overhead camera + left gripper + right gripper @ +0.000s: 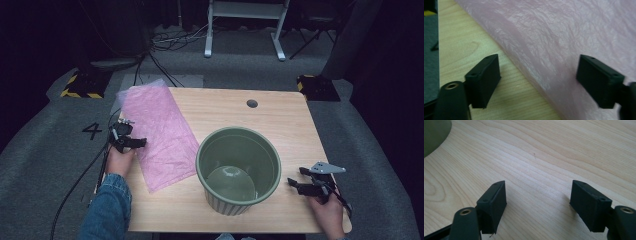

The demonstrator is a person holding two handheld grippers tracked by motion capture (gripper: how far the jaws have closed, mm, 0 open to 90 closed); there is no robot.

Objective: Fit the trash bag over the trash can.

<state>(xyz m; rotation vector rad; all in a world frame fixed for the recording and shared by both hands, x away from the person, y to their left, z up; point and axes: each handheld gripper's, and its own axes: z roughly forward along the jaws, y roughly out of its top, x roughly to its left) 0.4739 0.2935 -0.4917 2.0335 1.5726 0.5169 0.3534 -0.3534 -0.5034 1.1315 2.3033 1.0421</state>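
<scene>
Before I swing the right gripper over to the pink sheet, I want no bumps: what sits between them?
The green pot stands between the right gripper and the pink sheet, as the high view shows.

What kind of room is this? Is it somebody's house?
Probably not a house; it looks like a lab or studio for recordings. A lone wooden table stands on grey carpet, with a floor number "4", hazard-striped blocks and loose cables.

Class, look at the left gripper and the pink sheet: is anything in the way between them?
Nothing visible. The left gripper has open jaws straddling the near edge of the pink sheet, with only bare table beneath. The green pot stands off to the side.
</scene>
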